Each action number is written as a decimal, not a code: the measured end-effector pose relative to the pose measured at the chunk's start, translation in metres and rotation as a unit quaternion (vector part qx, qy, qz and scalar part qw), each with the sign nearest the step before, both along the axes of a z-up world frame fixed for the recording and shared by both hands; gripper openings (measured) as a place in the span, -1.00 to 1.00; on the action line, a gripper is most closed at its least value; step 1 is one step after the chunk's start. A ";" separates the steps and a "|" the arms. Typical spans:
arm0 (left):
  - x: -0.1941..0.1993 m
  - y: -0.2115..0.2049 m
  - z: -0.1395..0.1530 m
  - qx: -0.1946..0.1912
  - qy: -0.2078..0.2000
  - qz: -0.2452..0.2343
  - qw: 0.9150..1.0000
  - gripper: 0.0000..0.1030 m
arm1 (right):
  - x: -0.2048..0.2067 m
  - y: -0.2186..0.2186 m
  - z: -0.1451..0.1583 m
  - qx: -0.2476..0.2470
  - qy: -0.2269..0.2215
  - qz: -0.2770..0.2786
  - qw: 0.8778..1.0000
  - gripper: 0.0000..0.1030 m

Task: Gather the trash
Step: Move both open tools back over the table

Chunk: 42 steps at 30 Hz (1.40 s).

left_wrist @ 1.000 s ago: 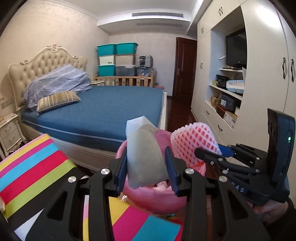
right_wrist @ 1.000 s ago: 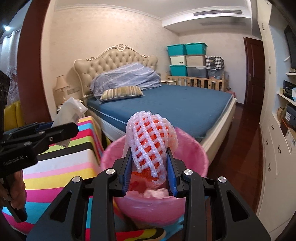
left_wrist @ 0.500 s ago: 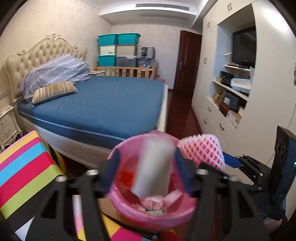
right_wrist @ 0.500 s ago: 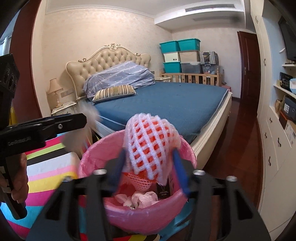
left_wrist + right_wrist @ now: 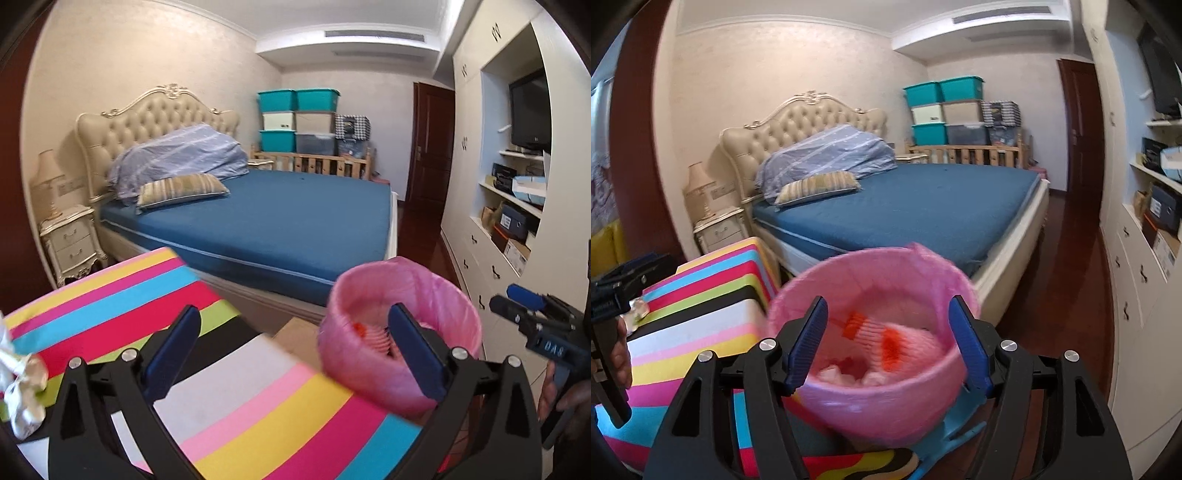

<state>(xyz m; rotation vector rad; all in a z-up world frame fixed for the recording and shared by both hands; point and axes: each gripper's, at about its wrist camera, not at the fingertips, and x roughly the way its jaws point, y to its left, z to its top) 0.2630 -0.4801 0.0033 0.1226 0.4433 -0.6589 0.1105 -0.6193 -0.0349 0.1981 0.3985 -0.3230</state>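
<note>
A pink-lined trash bin (image 5: 871,391) stands beside the striped table; it also shows in the left wrist view (image 5: 369,365). A white-and-orange foam fruit net (image 5: 905,339) lies inside it on crumpled tissues. My right gripper (image 5: 888,341) is open and empty just above the bin's near rim. My left gripper (image 5: 295,354) is open and empty over the striped tablecloth (image 5: 236,398). A crumpled silvery wrapper (image 5: 22,384) lies on the table at the far left, apart from both grippers.
A bed with a blue sheet (image 5: 280,221) stands behind the table and bin. A white wardrobe with shelves (image 5: 517,221) runs along the right. A nightstand (image 5: 70,243) stands by the headboard. A blue dustpan-like thing (image 5: 956,439) lies under the bin.
Both grippers opened. The grey-white packet fell from my left gripper and the foam net from my right one into the bin. My left gripper swung left over the table.
</note>
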 end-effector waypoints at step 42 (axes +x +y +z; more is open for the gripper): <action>-0.077 0.490 -0.030 0.015 0.062 0.384 0.921 0.91 | 0.149 0.429 -0.024 -0.082 0.138 0.346 0.924 0.56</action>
